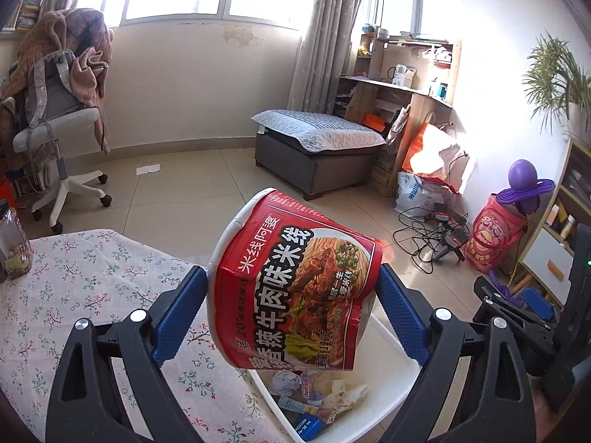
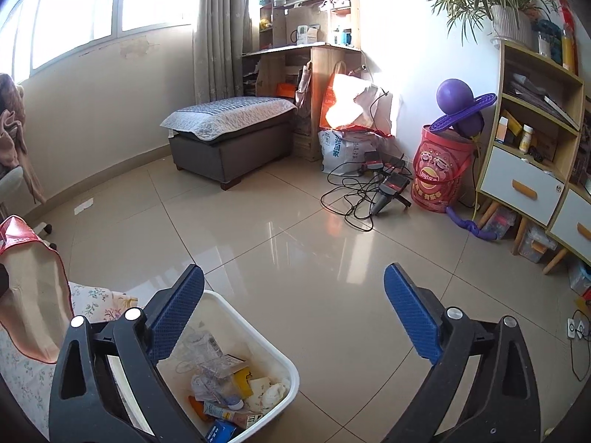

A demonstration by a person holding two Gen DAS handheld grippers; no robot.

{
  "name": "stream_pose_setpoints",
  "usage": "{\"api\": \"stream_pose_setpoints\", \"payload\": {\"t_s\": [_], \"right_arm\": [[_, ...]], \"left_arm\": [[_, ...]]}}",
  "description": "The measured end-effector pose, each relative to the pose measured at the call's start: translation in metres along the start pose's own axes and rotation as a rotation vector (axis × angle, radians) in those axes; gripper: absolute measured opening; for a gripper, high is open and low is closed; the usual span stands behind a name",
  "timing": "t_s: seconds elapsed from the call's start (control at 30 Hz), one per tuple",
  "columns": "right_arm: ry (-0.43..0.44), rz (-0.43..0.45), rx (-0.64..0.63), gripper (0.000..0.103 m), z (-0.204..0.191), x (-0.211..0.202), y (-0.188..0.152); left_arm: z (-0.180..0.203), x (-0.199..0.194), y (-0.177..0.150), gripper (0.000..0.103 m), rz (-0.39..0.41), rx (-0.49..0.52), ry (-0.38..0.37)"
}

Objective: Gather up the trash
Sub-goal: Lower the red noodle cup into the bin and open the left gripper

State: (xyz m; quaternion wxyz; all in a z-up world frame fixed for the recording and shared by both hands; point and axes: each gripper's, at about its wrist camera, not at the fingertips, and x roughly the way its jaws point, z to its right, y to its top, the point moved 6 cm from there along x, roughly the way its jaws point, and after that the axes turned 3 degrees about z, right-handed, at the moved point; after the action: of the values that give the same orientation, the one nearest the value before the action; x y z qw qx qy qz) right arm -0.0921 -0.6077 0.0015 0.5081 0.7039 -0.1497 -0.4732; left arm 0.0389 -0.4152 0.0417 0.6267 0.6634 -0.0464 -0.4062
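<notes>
Left jaws: your left gripper [image 1: 291,295] pinches a red paper instant-noodle cup with a white rim [image 1: 291,277], both blue pads pressed on its sides.
Cup tilt: it lies tipped between your jaws, rim up and away from you, base nearer you.
Below the left jaws: a white plastic rectangular trash bin [image 1: 399,395] sits right under the cup, already holding crumpled tissue, wrappers and a small blue box.
Left of the left jaws: a table under a floral cloth [image 1: 92,295], its edge beside the bin.
Right jaws: your right gripper [image 2: 293,304] stands spread wide, with only bare floor tiles between the pads.
Beneath the right jaws: the same bin [image 2: 284,361] lies under your left finger; the cup's open mouth [image 2: 33,295] shows farther left.
</notes>
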Motion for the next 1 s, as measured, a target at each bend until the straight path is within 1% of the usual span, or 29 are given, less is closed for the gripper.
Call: {"api": "stream_pose_setpoints", "payload": {"t_s": [0.17, 0.3, 0.5, 0.67, 0.77, 0.9, 1.0], "right_arm": [[-0.05, -0.003, 0.056, 0.095, 0.036, 0.003, 0.0], [-0.078, -0.017, 0.095, 0.096, 0.057, 0.007, -0.001], [-0.099, -0.021, 0.114, 0.096, 0.068, 0.009, -0.002], [-0.098, -0.015, 0.112, 0.096, 0.067, 0.007, -0.002], [-0.095, 0.0, 0.109, 0.096, 0.064, 0.002, -0.002], [-0.114, 0.014, 0.115, 0.096, 0.065, -0.003, -0.002], [-0.119, -0.001, 0.14, 0.096, 0.07, -0.003, -0.005]], "left_arm": [[0.034, 0.014, -0.003, 0.089, -0.023, 0.04, -0.047], [0.053, 0.025, -0.007, 0.089, -0.052, 0.051, -0.084], [0.076, 0.05, -0.011, 0.09, -0.147, 0.076, -0.118], [0.078, 0.055, -0.016, 0.091, -0.18, 0.099, -0.109], [0.077, 0.055, -0.018, 0.092, -0.186, 0.106, -0.109], [0.074, 0.054, -0.019, 0.094, -0.198, 0.092, -0.126], [0.07, 0.052, -0.019, 0.095, -0.2, 0.082, -0.123]]}}
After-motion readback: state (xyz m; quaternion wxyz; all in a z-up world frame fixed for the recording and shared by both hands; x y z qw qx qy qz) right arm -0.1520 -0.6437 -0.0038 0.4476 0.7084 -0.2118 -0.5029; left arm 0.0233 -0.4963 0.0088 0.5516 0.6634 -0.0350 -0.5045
